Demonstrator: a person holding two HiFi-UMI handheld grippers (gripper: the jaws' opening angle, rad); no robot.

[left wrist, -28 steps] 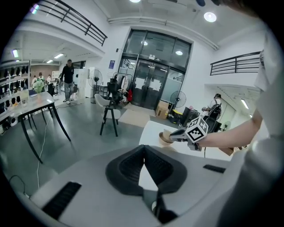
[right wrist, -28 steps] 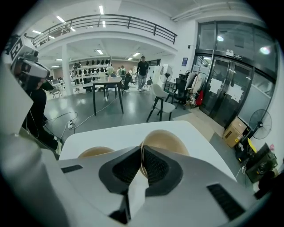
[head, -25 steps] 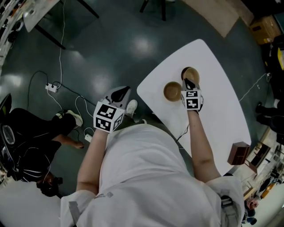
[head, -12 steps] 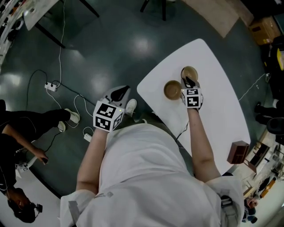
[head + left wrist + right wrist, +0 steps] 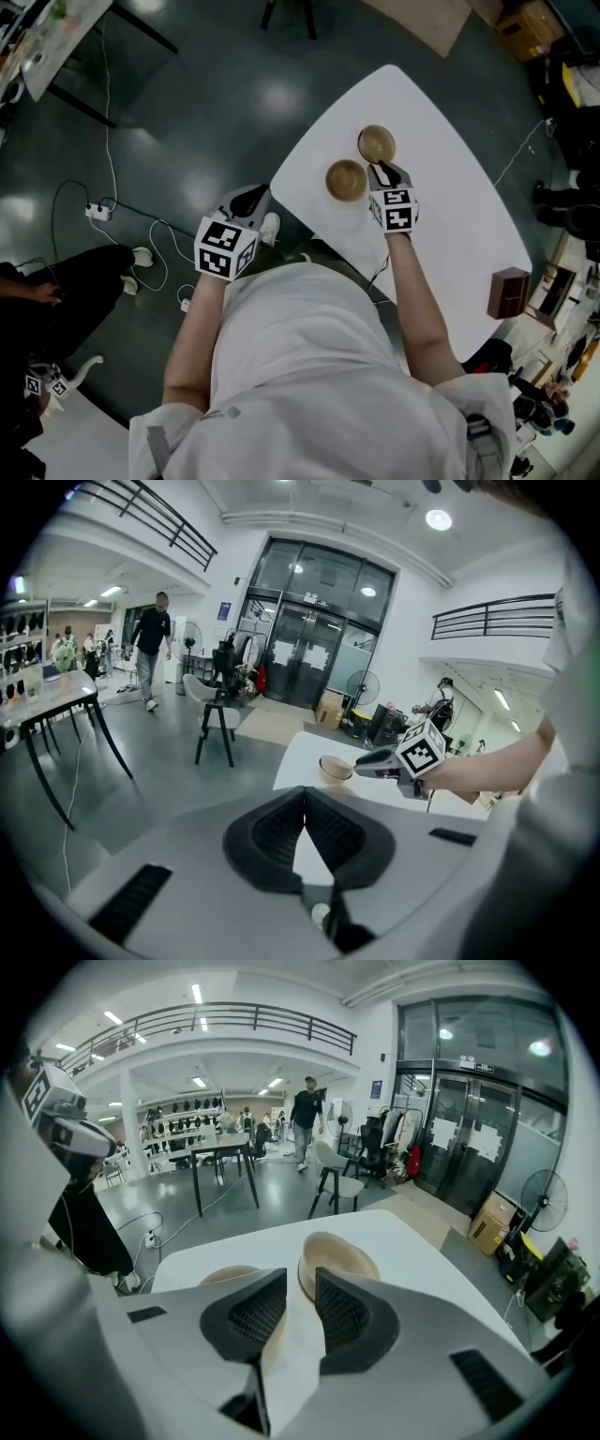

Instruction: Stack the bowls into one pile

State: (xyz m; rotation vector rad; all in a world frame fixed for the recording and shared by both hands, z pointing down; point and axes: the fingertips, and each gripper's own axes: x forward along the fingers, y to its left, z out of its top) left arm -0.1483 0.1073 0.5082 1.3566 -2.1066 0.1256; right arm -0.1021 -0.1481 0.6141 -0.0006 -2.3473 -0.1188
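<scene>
Two tan wooden bowls sit side by side on the white table: a far bowl and a nearer bowl. My right gripper hovers just short of the far bowl's near rim. Its jaws are opening and nothing is between them. My left gripper hangs off the table over the floor, its jaws meeting at the tips and empty. In the left gripper view one bowl shows beside the right gripper.
A small brown wooden box stands at the table's right edge. Cables and a power strip lie on the dark floor to the left, near a person in black. A chair stands beyond the table's far end.
The right gripper's jaws have parted and it has lifted back from the far bowl's rim. Both bowls stay side by side. The person on the floor at left has moved away.
</scene>
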